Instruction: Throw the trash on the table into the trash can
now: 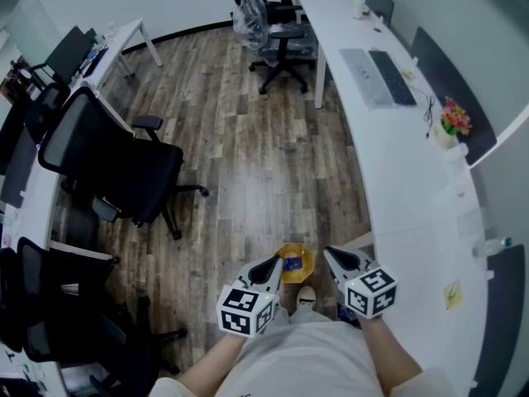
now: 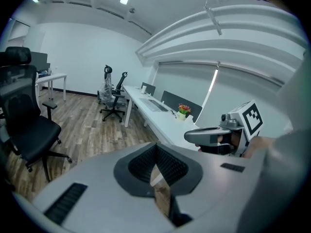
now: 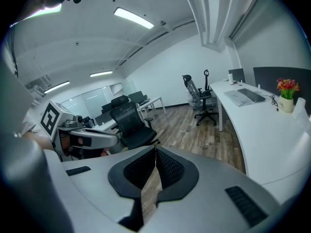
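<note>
Trash can: a small yellow can (image 1: 308,258) stands on the floor just ahead of the person's shoe (image 1: 306,298); in the head view it lies between the tips of the two claws.
In the can: something blue (image 1: 291,264); what it is I cannot tell.
Left claw (image 2: 155,147): pressed together with nothing between the tips, held in the air above the floor.
Right claw (image 3: 155,150): pressed together too and empty, level with the left.
Worktop: a long white curved worktop (image 1: 397,180) runs along the person's right.
On the worktop: a keyboard (image 1: 392,78), a grey mat (image 1: 361,77) beside it, a pot of flowers (image 1: 453,122), a cup (image 1: 359,5) at the far end, and a small yellow paper (image 1: 452,294) near the person.
Floor: wood planks (image 1: 248,139).
Room: black office chairs (image 1: 116,160) on the left by other desks, and another chair (image 1: 281,44) at the far end.
</note>
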`<state>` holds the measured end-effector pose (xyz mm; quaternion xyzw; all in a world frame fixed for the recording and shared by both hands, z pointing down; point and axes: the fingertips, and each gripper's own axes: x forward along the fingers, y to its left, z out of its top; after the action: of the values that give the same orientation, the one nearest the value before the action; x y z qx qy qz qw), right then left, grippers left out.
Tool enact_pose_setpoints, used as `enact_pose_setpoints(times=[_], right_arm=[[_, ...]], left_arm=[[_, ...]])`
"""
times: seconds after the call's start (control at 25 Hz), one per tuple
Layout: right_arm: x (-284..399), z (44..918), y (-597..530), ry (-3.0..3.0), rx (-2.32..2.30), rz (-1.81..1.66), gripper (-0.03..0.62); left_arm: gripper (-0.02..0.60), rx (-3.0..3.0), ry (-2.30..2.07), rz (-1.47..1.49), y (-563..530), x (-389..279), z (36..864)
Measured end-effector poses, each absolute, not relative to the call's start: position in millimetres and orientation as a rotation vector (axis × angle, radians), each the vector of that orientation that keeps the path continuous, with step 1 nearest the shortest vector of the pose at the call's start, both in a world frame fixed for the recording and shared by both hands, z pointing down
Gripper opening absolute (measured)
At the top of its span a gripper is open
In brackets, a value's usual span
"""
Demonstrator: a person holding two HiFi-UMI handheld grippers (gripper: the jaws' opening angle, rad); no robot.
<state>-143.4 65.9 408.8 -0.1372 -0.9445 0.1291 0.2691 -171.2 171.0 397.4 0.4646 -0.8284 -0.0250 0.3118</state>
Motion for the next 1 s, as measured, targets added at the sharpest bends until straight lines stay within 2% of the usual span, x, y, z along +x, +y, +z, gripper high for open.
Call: enact_pose_setpoints(times=[0.36,0.64,1.0], right_arm=[[-139,399,52,-2.591,-0.294,0.370,0.034],[-91,393,15,-2.631,-0.060,0.403,0.034],[40,405,-94,-2.611,0.459,0.497,0.034]], left_arm=[[0.000,1.298,-2.164,-0.019,163,-170,395],[0.000,1.533,-2.083,0.028,112,-146,388],[0.000,1.791,-1.878,0.100,18,-79,391]])
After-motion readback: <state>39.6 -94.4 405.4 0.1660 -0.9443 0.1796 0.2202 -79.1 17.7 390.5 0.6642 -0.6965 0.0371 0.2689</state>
